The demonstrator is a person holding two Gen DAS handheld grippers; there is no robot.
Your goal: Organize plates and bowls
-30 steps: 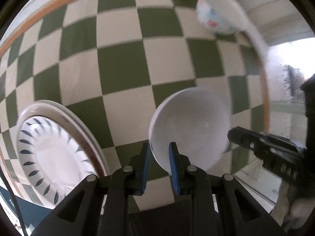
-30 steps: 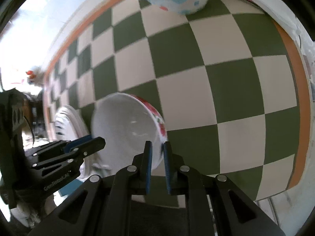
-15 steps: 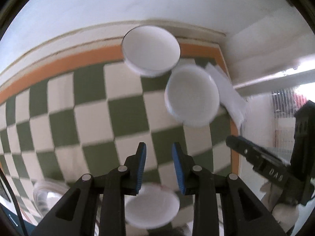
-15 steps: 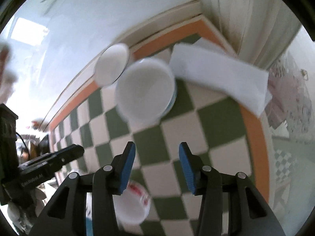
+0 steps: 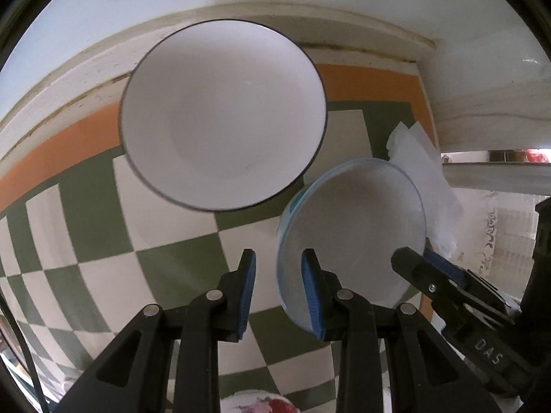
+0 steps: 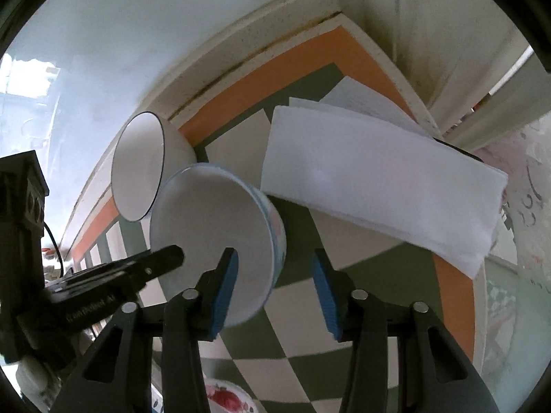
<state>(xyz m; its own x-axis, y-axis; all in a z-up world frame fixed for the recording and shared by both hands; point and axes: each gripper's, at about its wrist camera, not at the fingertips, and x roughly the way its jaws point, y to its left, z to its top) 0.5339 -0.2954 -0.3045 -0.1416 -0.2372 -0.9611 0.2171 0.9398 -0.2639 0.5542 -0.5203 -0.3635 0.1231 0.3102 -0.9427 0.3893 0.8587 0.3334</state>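
The left claw point(image 5: 277, 268) stands released, its blue pads parted with nothing pinched; its right pad lies in front of the near rim of the blue-patterned bowl point(image 5: 354, 237), and whether it touches that rim cannot be told. In the last moment its jaws barely moved. Beneath the gap shows the green-and-cream checkered cloth point(image 5: 179, 272) that covers the surface.

The right claw point(image 6: 275, 277) is also released. Its jaws have just been closing and are still apart, and nothing is between them; the left pad overlaps the lower right part of the blue-patterned bowl point(image 6: 213, 227) in the picture, while the right pad stands clear over the cloth point(image 6: 303, 313).

The blue-patterned bowl sits upright near the far right corner of the surface, empty and white inside. Just beyond it, toward the far edge, sits the white bowl with a dark rim point(image 5: 222, 113), also upright and empty; in the right wrist view point(image 6: 139, 167) the two bowls overlap. An orange border point(image 5: 365, 79) runs along the far and right edges of the cloth. A stack of white folded paper point(image 6: 372, 172) lies in the far right corner, just beside the blue-patterned bowl. At the near edge, under the claws, part of a red-flowered bowl point(image 5: 261, 404) peeks in.
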